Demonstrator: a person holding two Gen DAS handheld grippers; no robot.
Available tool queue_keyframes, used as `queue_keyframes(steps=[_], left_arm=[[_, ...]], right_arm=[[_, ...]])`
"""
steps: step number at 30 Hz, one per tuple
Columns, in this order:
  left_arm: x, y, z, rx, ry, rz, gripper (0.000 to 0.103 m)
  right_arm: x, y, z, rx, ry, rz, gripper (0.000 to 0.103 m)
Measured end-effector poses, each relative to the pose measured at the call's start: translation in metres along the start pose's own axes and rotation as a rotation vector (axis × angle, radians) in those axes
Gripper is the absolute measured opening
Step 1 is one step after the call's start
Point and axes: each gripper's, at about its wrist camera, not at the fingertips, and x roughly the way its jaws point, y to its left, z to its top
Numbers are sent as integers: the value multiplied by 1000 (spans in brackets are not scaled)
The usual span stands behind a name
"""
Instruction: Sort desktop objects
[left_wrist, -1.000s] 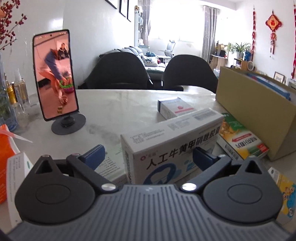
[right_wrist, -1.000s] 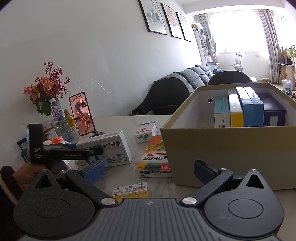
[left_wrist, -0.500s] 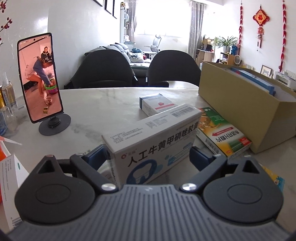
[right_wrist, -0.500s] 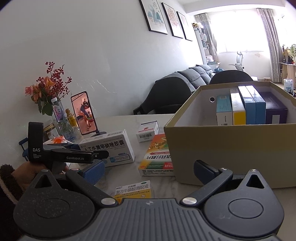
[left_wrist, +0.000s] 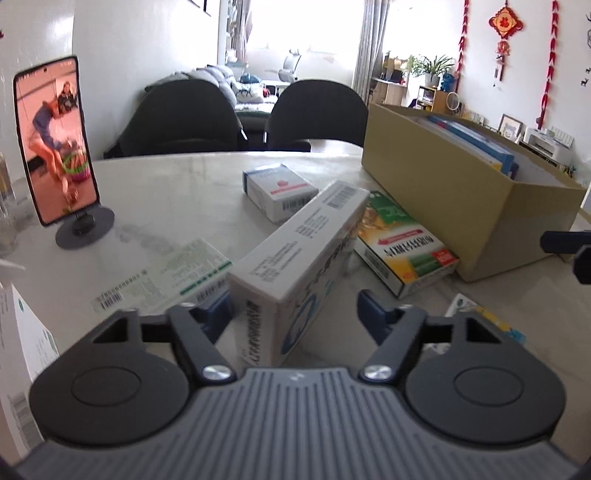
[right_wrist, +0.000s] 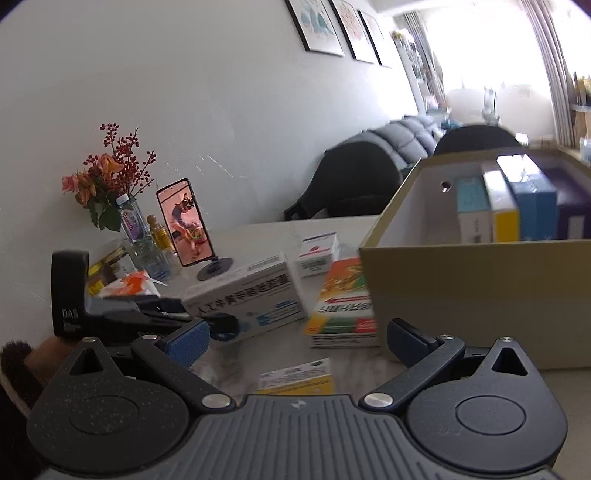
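the cardboard box (left_wrist: 436, 199) is the landmark: it sits on the worktop (left_wrist: 177, 192) with several packets standing on edge along its far end and free room at its near end. just beside its near wall lies the green-and-orange packet (left_wrist: 402, 243), flat. further out from the box the long white packet (left_wrist: 295, 266) stands tilted, one end between the fingers of the left tongs (left_wrist: 295, 310). those tongs are apart: the left pad looks to touch the packet, the right pad stands clear, so i judge nothing is clamped yet. beyond, a small white packet (left_wrist: 277, 192) lies flat, well apart from the box. a yellow packet (right_wrist: 295, 376) lies nearest, in front of the box, under the right tongs (right_wrist: 295, 339), which are apart and empty. to do this well, i would square the left tongs across the packet's short width, close firmly, lift clear of the green packet, and stand it on edge in the box's free end.
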Motion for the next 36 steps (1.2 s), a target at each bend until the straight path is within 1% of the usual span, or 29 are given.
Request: queue_keyframes(steps=[2, 5, 9, 12, 13, 16, 17, 18, 24, 29, 31, 36], left_arm=[[0, -3, -1, -8, 17, -2, 54], [0, -5, 0, -35, 32, 3, 51], [-3, -7, 2, -76, 53, -17, 40], [-4, -11, 7, -58, 71, -6, 35], [-3, -12, 8, -49, 77, 1, 35], [-1, -13, 13, -27, 92, 24, 40], [1, -13, 15, -14, 99, 30, 44], [3, -14, 17, 0, 106, 35, 45], [15, -20, 30, 102, 163, 43, 45], [24, -24, 42, 188, 231, 35, 45], [27, -25, 46, 205, 255, 35, 44], [38, -27, 50, 202, 298, 27, 28]], right_arm=[[1, 1, 2, 7, 2, 2, 103], [0, 1, 3, 10, -1, 4, 103], [-1, 2, 6, 14, -4, 5, 103], [-2, 3, 7, 17, -6, 6, 103], [-2, 3, 8, 18, -7, 7, 103], [-3, 4, 10, 21, -9, 8, 103], [-3, 4, 10, 22, -10, 8, 103], [-3, 5, 11, 23, -11, 9, 103], [-5, 6, 14, 29, -16, 11, 103], [-8, -1, 16, 39, -27, 9, 103], [-11, -3, 17, 35, -36, 10, 103], [-20, -16, 23, 41, -83, -7, 103]])
